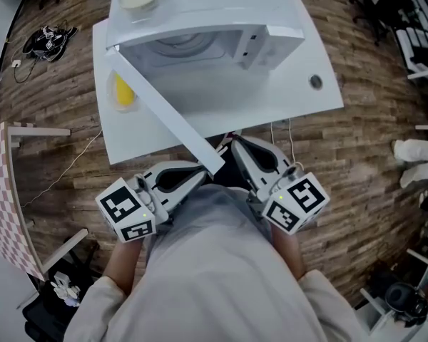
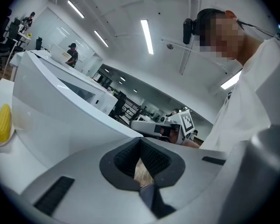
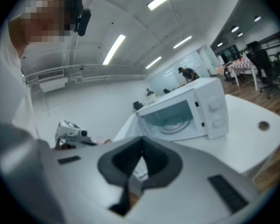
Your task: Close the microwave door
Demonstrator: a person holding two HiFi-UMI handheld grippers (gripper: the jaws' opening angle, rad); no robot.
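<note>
Nearest: left gripper, jaws shut, empty, just beside free end of door; right gripper likewise closed on nothing. Door wide open, hinged at left of microwave on table. Probably light, stiff, free-swinging: push outer face near free edge, no grasp. Knobs plain only in right gripper view; corn clearest in left.

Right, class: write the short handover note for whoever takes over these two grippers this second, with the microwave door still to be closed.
Left gripper: shut, empty, held low near the free end of the door; I cannot tell if it touches.
Right gripper: shut, empty, just beside it at the near edge of the table.
Microwave: on the table, door wide open toward you. Corn sits left of the door.
Done: nothing.
Left: push the door shut.
</note>
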